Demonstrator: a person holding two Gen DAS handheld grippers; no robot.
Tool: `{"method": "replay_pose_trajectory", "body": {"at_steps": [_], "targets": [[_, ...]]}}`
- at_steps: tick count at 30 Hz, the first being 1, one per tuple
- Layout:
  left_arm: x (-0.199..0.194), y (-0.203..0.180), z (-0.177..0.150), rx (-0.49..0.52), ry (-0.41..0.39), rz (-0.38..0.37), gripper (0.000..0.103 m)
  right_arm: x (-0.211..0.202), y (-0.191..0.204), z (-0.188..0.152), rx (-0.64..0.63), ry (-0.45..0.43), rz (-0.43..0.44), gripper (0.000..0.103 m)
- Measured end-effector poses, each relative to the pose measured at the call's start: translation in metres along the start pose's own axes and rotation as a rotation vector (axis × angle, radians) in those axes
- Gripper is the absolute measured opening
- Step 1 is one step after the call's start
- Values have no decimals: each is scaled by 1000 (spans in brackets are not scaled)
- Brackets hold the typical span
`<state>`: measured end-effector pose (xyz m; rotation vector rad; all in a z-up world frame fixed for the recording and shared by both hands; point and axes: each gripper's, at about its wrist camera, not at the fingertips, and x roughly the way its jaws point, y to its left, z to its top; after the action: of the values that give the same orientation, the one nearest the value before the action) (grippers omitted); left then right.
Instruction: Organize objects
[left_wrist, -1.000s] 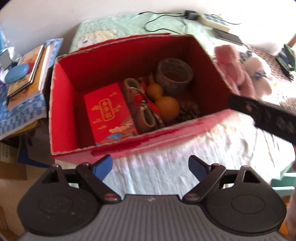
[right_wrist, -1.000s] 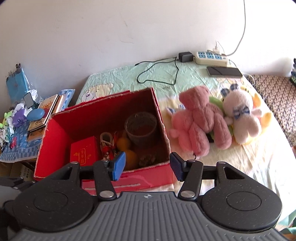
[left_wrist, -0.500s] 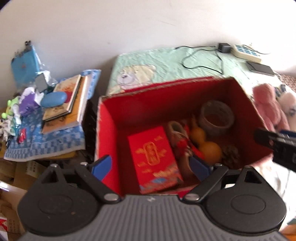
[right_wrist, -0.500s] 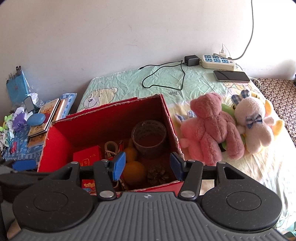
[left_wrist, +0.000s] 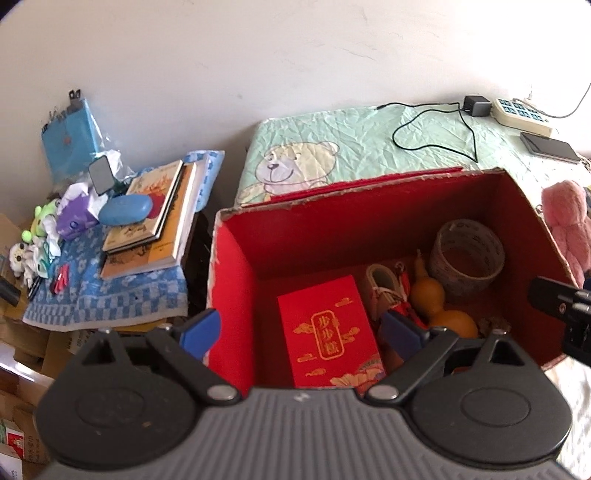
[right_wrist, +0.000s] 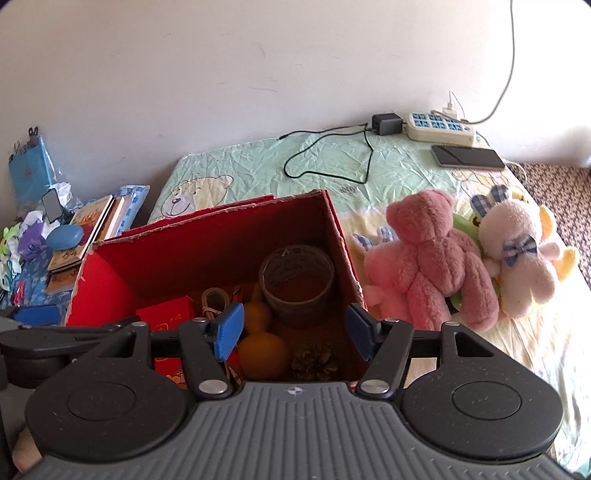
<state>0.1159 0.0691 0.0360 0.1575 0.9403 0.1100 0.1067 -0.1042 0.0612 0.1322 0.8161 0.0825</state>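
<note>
Inside the red box (right_wrist: 207, 254): one gourd (right_wrist: 260, 343), one pinecone (right_wrist: 314, 363); both grippers' jaws empty, left wide, right opening.

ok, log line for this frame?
left tongs: open, empty | right tongs: opening, empty | both over red box | pink bear: on bed, outside box

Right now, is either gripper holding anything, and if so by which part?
Nothing is held. The left gripper stands open and empty over the red box; the right gripper is opening, nothing between its jaws.
</note>
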Motion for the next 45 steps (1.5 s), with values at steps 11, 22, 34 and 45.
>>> {"method": "replay_pose_trajectory", "body": {"at_steps": [11,22,34,45], "targets": [[6,4,-3,-18,-14,13,95,10,1,-2,-2,16,38,63],[3,-7,-15,34,-9,-26,98,4,-6,-9,13,24,41,63],[2,-13,-15,92,-8,-88,98,4,-11,-11,4,31,33,60],[7,-5,-11,89,-8,-115,100,12,-10,-6,-3,46,10,60]]}}
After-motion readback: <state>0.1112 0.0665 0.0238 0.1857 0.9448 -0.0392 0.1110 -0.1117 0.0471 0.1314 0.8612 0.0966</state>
